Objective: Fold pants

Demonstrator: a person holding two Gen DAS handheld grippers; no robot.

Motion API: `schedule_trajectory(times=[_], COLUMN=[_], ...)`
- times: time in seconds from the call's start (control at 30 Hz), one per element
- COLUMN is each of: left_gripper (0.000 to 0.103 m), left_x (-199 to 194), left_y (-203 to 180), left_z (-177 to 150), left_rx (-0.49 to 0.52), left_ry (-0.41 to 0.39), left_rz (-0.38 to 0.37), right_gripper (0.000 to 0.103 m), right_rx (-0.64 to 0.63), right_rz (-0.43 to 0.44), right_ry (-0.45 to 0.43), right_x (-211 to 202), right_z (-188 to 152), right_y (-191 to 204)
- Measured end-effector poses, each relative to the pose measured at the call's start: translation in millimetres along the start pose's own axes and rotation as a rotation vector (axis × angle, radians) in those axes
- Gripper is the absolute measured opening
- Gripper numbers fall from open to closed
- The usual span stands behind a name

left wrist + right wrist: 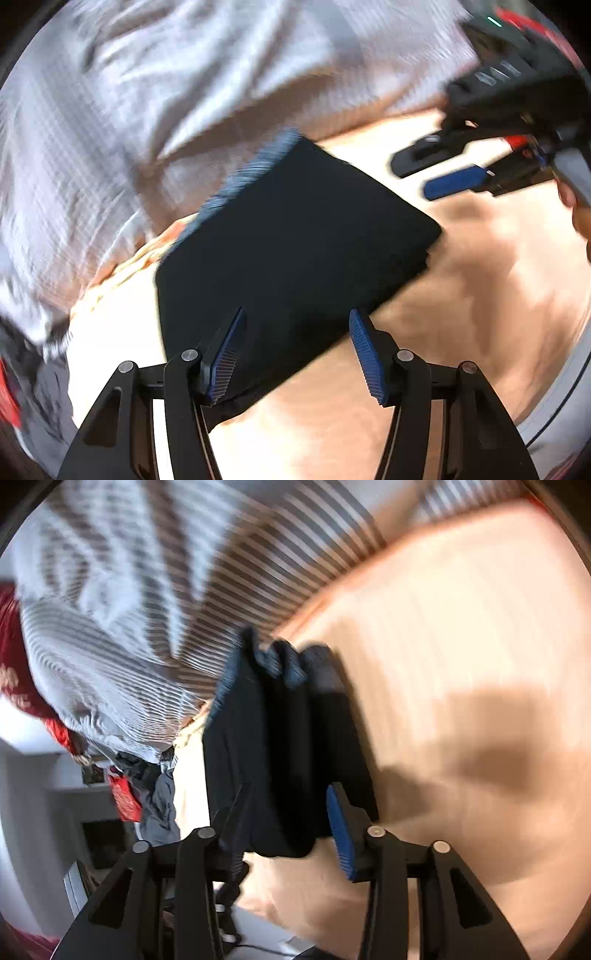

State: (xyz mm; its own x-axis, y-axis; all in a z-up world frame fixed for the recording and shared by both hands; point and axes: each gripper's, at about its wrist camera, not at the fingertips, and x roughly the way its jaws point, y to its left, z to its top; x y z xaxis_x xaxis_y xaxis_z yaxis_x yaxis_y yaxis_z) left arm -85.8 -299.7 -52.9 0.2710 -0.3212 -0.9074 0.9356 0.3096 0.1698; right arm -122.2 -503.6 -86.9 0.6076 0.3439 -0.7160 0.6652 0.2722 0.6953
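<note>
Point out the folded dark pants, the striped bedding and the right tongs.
folded dark pants [295, 236], left wrist view, middle of the top layer.
striped bedding [122, 664], right wrist view, a rumpled fold.
right tongs [432, 173], left wrist view, between the two tips.

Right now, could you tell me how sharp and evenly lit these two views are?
Left wrist view: striped bedding smeared by motion, folded pants fairly crisp, soft shadows on the tan sheet. Right wrist view: blurrier throughout, stripes streaked, a dark shadow at right, sheet overexposed near the top.

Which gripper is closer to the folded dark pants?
Left. The left gripper hangs right over the folded dark pants, jaws apart. The right gripper sits off past their far corner.
</note>
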Motion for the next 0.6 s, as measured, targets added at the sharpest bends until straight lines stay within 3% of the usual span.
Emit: schedule_trajectory(times=[0.07,0.27,0.3,0.33,0.37,0.47,0.6], left_gripper=[0.059,0.059,0.059,0.059,0.059,0.059,0.06], left_x=[4,52,62,69,75,90,89], left_y=[24,100,108,112,115,115,90], left_z=[5,7,5,3,1,-6,-10], left_rx=[-0.087,-0.41,-0.433,-0.443,-0.451,-0.464,-0.393], left_ry=[0.004,0.114,0.132,0.149,0.164,0.211,0.209], left_rz=[0.018,0.025,0.037,0.043,0.041,-0.006,-0.053], right_gripper=[0.064,0.062,0.056,0.039,0.014,0.006,0.004], right_rx=[-0.06,-0.13,-0.134,-0.143,-0.175,-0.223,-0.286], right_rz=[-0.008,-0.049,-0.05,-0.06,-0.124,-0.156,-0.238], right_ry=[-0.01,0.041,0.059,0.084,0.094,0.112,0.146], right_x=[3,45,49,54,58,54,49], right_z=[10,34,34,33,31,23,6], right_y=[16,40,39,41,46,53,54])
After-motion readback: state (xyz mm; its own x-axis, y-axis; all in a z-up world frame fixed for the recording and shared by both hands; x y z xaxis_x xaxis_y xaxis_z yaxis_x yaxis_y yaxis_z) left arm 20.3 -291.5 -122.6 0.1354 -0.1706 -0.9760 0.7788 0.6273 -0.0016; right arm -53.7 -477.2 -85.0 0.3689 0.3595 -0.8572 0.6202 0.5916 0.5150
